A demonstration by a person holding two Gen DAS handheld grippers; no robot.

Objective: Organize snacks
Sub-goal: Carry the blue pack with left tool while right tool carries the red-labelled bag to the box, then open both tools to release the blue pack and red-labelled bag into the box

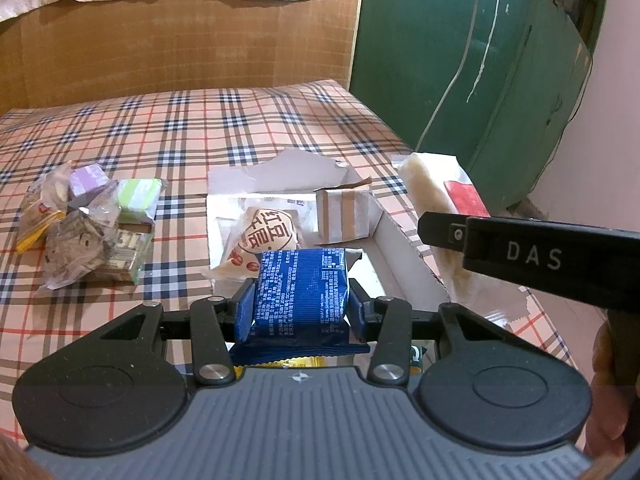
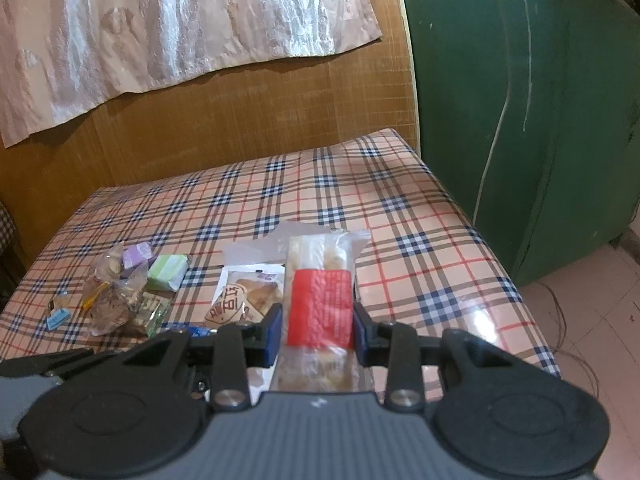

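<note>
Snacks sit in both my claws; my left claw (image 1: 301,304) pinches a blue packet (image 1: 301,288) just above the near edge of the white cardboard box (image 1: 396,248); my right claw (image 2: 318,330) pinches a long clear-wrapped pastry (image 2: 320,276) with a red label, to the right of that box; a bun packet (image 1: 262,240) lies inside the box; loose snacks (image 1: 92,224) pile far left on the checked counter (image 1: 240,128).
</note>
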